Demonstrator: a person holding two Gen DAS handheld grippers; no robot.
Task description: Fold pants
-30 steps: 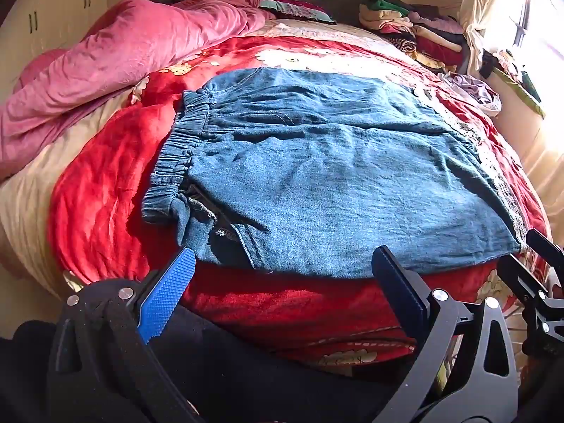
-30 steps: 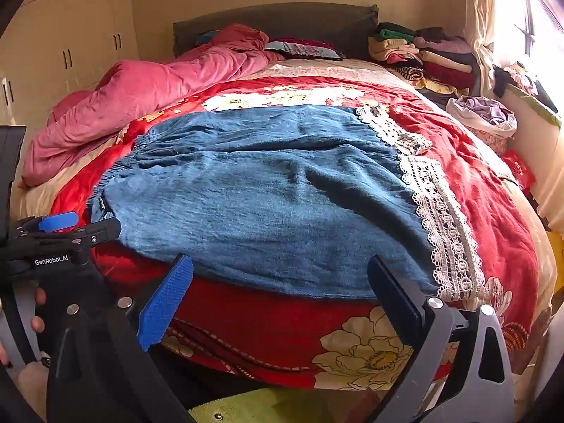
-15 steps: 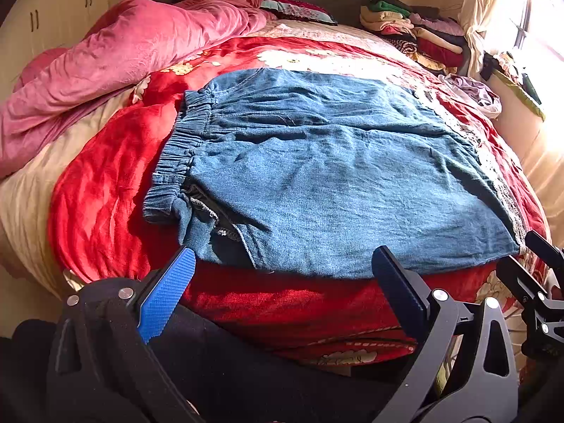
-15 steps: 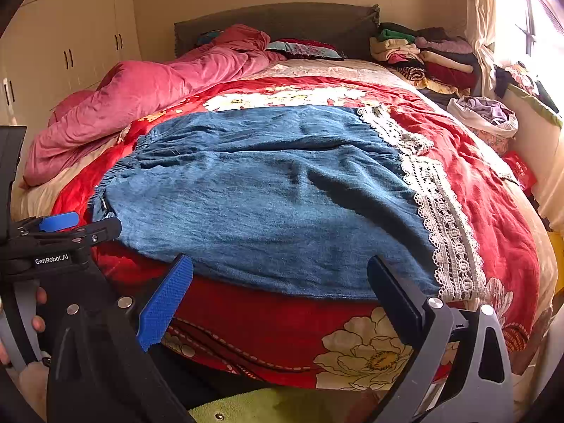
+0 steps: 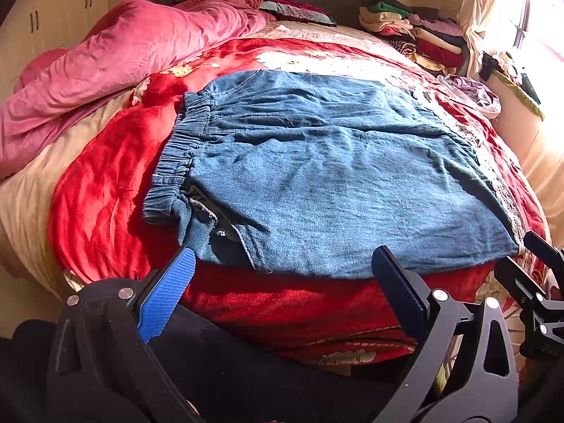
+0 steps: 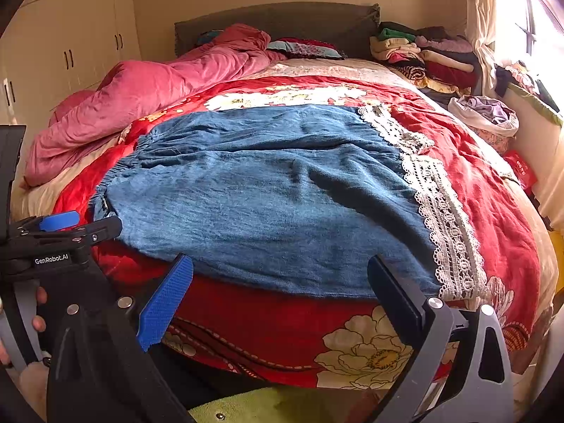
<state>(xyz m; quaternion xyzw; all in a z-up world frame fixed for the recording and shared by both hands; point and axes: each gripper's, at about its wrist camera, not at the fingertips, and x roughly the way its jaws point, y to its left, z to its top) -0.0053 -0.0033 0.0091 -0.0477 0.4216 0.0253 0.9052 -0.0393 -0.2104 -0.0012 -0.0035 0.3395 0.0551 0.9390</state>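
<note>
While spread flat across the red floral blanket (image 5: 105, 197), blue denim pants (image 5: 335, 183) with elastic waistband (image 5: 176, 155) at scene left and white lace hem trim (image 6: 440, 211) at scene right. Folded once along the length, one leg over the other, near edge running just short of the bed's near side. Small tab of fabric sticking out at the near-left waistband corner, pocket opening showing beside it.

Left gripper (image 5: 282, 292) hovering at the near edge of the bed, fingers spread wide apart, nothing between them; blue pad (image 5: 165, 296) on one finger, dark pad (image 5: 398, 296) on the other. Tips just short of the pants' near edge, whether touching the cloth impossible to tell.

Right gripper (image 6: 278, 296) likewise held wide apart and empty, low at the near side, to the right of the left one, facing the hem end of the pants. Left gripper's body visible at the left margin of the right wrist view, a hand wrapped round its handle.

Far left, a rumpled pink comforter (image 5: 123, 60) heaped along the bed. Far right, a stack of folded clothes (image 6: 423, 56) by the dark headboard (image 6: 282, 24), near a sunlit window with pale curtain (image 6: 479, 28). White wardrobe doors (image 6: 70, 53) along the left wall.
</note>
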